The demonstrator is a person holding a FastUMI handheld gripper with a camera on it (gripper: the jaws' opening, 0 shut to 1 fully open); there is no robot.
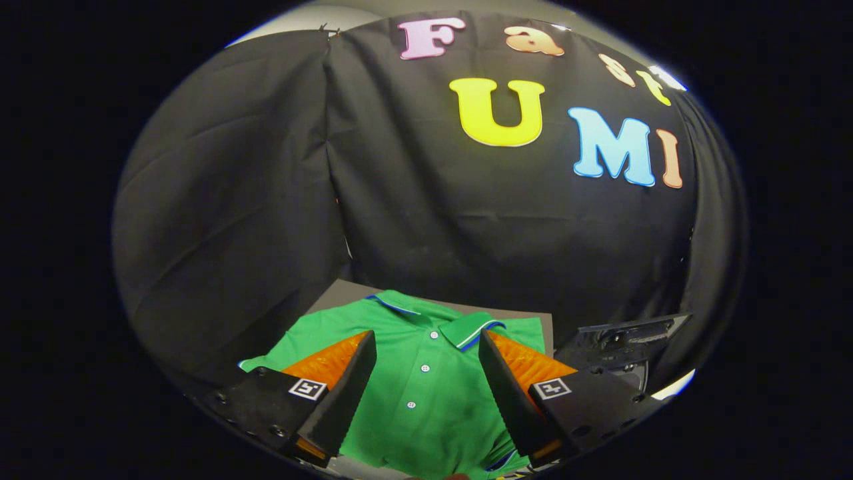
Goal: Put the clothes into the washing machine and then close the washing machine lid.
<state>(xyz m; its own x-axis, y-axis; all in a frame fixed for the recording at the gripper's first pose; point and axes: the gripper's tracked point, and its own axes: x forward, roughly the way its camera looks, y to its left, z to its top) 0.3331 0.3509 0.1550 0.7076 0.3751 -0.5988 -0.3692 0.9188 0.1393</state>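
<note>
A green polo shirt (420, 373) with a blue-and-white trimmed collar and white buttons lies flat on a grey surface (346, 293), collar pointing away from me. My gripper (426, 337) hangs above it with its fingers wide apart, the button placket showing between them. Nothing is held between the fingers. To the right of the right finger, part of a dark machine with a raised black lid (626, 337) shows.
Black booth cloth rises close behind the shirt and wraps around the left side. The dark machine part stands right beside the shirt's right edge.
</note>
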